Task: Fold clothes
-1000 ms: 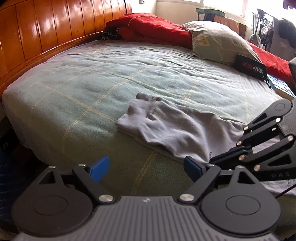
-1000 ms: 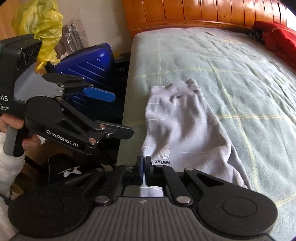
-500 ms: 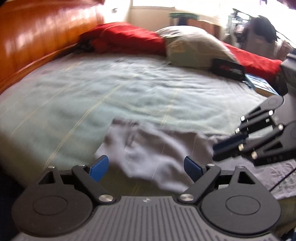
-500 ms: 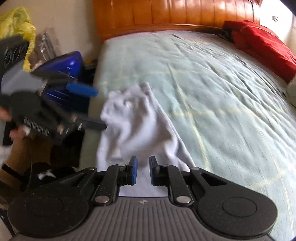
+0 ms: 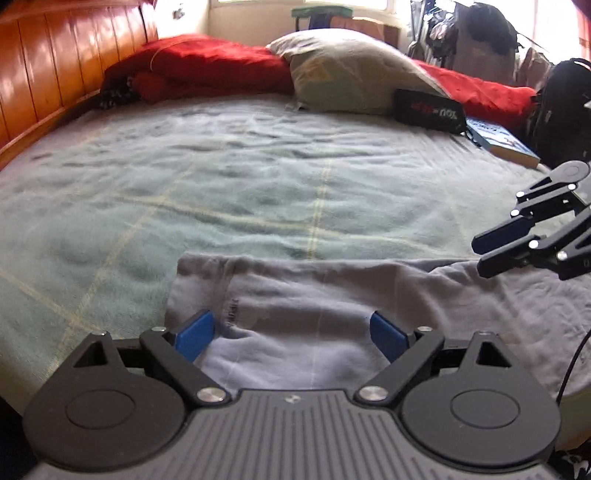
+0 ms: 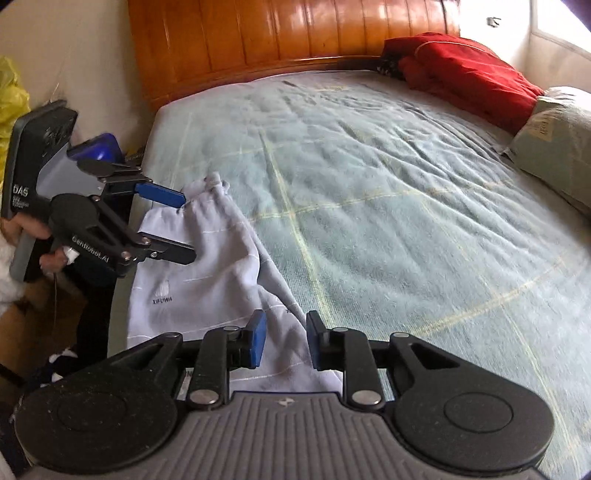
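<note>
Left gripper (image 5: 291, 334): nearest in its own view, blue pads spread wide apart, nothing between them; it hangs over the near edge of the garment.
Right gripper (image 6: 282, 339): pads parted by a narrow gap and opening; a ridge of cloth sits in the gap, neither pad pressing on it.
Garment (image 6: 207, 266): pale grey, crumpled, lying at the near edge of the bed; its nearest part is hidden behind both gripper bodies. Small print on it is too blurred to trust.
Hand (image 6: 51, 254): mostly hidden behind the left gripper's handle.
Bed (image 5: 258, 177): green blanket with pale lines, wrinkled.
Pillow (image 5: 354, 72): far side, beside a red quilt (image 5: 207, 70).
Black pouch (image 5: 428, 110): lettering unreadable.
Headboard (image 6: 295, 29): wood, cut off at the top.
</note>
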Demonstrator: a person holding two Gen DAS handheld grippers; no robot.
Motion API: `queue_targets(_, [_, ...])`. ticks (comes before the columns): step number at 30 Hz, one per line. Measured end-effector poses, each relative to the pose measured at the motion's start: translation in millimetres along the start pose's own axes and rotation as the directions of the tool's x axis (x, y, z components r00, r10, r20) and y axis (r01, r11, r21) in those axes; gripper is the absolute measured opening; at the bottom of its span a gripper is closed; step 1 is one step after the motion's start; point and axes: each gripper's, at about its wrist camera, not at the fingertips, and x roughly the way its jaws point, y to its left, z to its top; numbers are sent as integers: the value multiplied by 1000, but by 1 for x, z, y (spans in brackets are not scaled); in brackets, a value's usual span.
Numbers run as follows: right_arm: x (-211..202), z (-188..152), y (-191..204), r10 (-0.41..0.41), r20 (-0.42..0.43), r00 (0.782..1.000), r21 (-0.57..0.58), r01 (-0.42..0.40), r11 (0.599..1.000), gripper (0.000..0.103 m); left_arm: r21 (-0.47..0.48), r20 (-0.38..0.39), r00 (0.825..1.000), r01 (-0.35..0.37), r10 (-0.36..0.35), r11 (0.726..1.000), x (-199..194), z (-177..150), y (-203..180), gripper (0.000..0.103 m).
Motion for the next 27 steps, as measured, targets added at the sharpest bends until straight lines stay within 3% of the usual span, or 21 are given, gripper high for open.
queue_targets(6, [15, -4, 7, -39, -5, 999, -116, 38, 992, 23, 14, -12, 1000, -16, 16, 1000, 5, -2, 0, 93])
queue_targets(11, [18, -9, 6, -69, -4, 998, -128, 67, 989, 25, 17, -15, 1000, -15, 16, 1000, 5, -2, 0, 94])
queue_targets(16, [10, -12, 21, -120, 52, 991, -217, 129, 968, 25, 22, -15, 1000, -20, 20, 1000, 7, -2, 0, 95])
queue_targets(18, [11, -11, 22, -100, 40, 994, -235, 106, 966, 25, 22, -14, 1000, -19, 19, 1000, 7, -3, 0, 95])
queue_targets(26, [18, -13, 11, -93, 8, 996, -179, 93, 979, 24, 21, -5, 1000, -15, 15, 1000, 8, -5, 0, 96])
queue_targets(27, [16, -14, 11, -98, 12, 995, -176, 99, 979, 19, 20, -5, 1000, -16, 16, 1000, 8, -5, 0, 96])
